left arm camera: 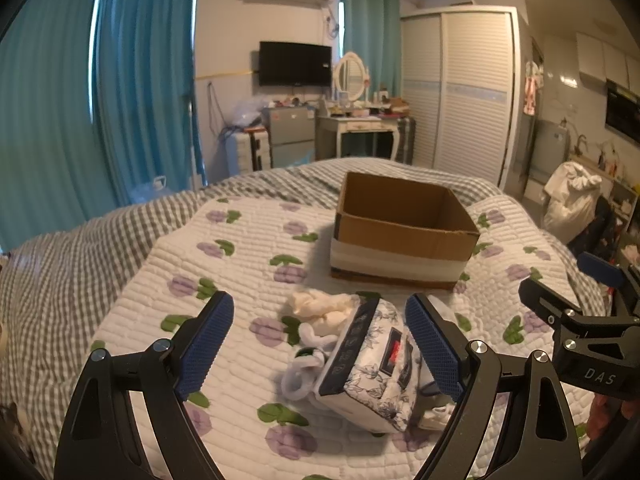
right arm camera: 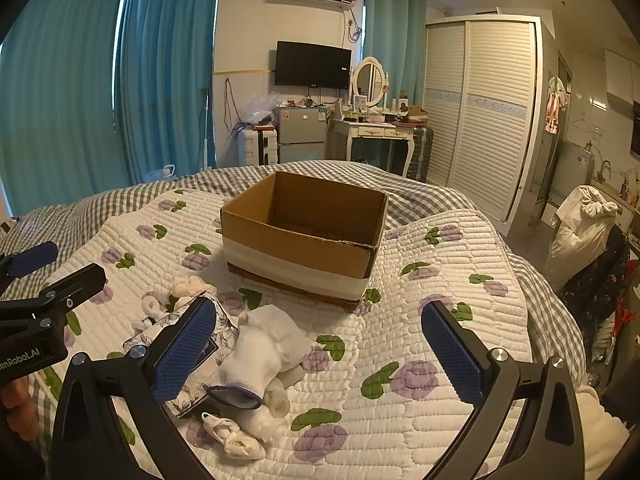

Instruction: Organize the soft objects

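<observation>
The left gripper [left arm camera: 320, 344] is held with fingers spread wide, nothing clamped, straddling a floral tissue pack [left arm camera: 372, 368] that lies tilted on the quilt [left arm camera: 240, 264]. The right gripper [right arm camera: 320, 354] is likewise spread and empty, poised above a white sock [right arm camera: 260, 356]. The soft items, including a cream cloth bundle [left arm camera: 320, 304], are gathered in one loose heap just in front of the cardboard box [right arm camera: 300, 236]. The box stands open-topped and appears empty, evidently placed as the receptacle. No item is judged to have been stowed yet.
</observation>
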